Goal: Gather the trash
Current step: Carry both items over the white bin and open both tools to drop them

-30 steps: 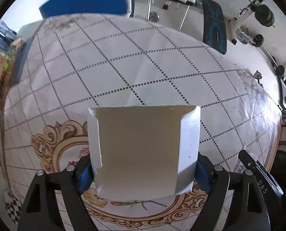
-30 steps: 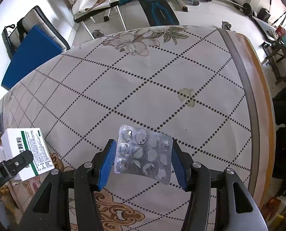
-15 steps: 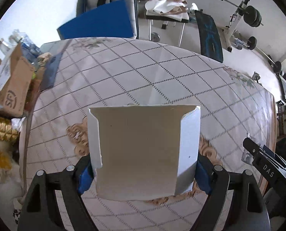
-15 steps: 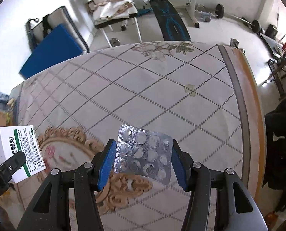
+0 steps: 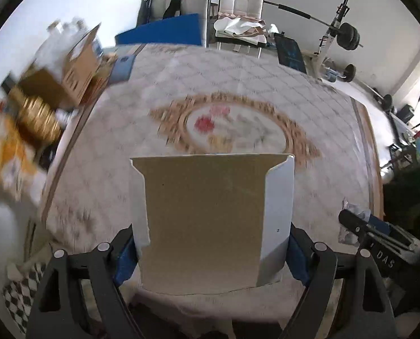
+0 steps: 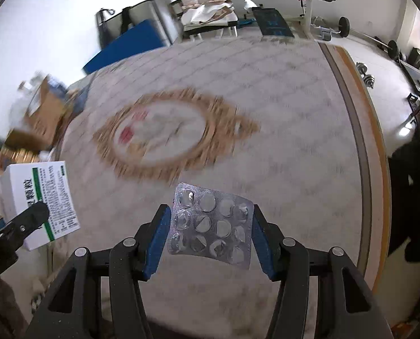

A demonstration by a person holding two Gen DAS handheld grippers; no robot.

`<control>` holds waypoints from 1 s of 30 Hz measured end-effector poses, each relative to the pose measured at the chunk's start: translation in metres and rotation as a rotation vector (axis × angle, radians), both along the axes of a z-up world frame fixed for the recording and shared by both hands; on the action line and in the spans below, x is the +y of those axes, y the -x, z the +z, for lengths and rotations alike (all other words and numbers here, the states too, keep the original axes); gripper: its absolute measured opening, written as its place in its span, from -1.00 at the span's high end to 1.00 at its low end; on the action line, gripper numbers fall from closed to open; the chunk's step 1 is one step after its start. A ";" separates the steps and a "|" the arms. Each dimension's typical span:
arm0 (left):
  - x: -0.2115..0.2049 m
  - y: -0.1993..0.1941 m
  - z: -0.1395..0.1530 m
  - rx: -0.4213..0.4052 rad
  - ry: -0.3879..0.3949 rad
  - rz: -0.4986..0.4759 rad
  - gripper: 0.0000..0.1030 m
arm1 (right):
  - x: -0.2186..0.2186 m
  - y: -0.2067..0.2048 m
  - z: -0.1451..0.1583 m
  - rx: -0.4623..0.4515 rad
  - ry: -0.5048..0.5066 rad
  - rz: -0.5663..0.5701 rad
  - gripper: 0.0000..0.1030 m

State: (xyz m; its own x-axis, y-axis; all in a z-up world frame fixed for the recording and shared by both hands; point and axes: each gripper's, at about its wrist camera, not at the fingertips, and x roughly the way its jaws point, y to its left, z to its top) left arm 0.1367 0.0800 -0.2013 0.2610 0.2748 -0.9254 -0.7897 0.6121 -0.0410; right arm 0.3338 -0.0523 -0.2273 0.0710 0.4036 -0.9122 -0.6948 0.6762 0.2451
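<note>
My left gripper [image 5: 210, 251] is shut on a white medicine box [image 5: 210, 220] and holds it well above the table; its open cardboard underside faces the camera. In the right wrist view the same box [image 6: 40, 197] shows at the left with green stripe and print, with the left gripper's finger [image 6: 32, 216] on it. My right gripper [image 6: 210, 234] is shut on a silver blister pack [image 6: 211, 226] of used pills, held above the table. The right gripper's finger [image 5: 373, 237] shows at the right of the left wrist view.
The table has a white patterned cloth with a gold oval medallion [image 5: 232, 124]. A cardboard box and clutter [image 5: 54, 84] stand off its left edge. Beyond the table are a white chair [image 6: 204, 2], a blue mat [image 5: 159, 32] and a weight bench [image 5: 337, 34].
Both grippers have risen and pulled back from the table, still holding the box and the blister pack. The whole table and the medallion now show, blurred by motion.
</note>
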 end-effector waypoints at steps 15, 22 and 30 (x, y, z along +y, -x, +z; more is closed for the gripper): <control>-0.109 0.200 -0.186 0.132 0.366 0.141 -0.64 | -0.143 0.231 -0.175 0.315 0.264 0.125 -0.12; -0.098 0.211 -0.363 0.124 0.597 0.178 -0.64 | -0.160 0.253 -0.331 0.398 0.335 0.110 -0.12; -0.075 0.184 -0.518 0.123 0.746 0.127 -0.71 | -0.136 0.247 -0.485 0.432 0.306 0.084 -0.19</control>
State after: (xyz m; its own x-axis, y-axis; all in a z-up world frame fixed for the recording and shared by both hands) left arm -0.0473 0.0054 -0.7192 0.1521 -0.4133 -0.8978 -0.8776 0.3613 -0.3150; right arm 0.0866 -0.1887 -0.7121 -0.3581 0.1026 -0.9280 -0.6293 0.7078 0.3211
